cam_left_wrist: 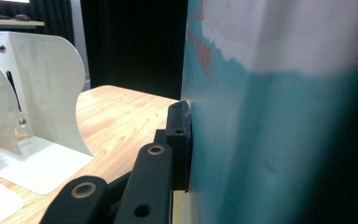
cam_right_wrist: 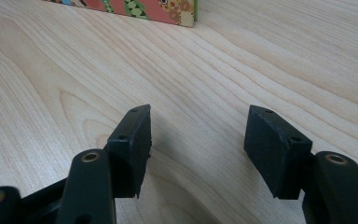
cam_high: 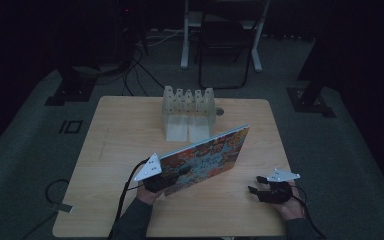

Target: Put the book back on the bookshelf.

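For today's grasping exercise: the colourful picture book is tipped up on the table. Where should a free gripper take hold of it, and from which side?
Best guess: the raised right end of the book, approached from the right. The left gripper already clamps its lower left corner, the book is a thin flat slab standing tilted on edge, and the right gripper waits open beside it.

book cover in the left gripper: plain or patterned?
Patterned: the book has a busy multicolour print, orange, red and teal. Best in the high view.

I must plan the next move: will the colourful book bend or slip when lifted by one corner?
The colourful book probably stays stiff: it looks flat though the left tongs clamp only its lower end. Its cover may be smooth, so it could slip. Being thin, it would likely tip if stood alone.
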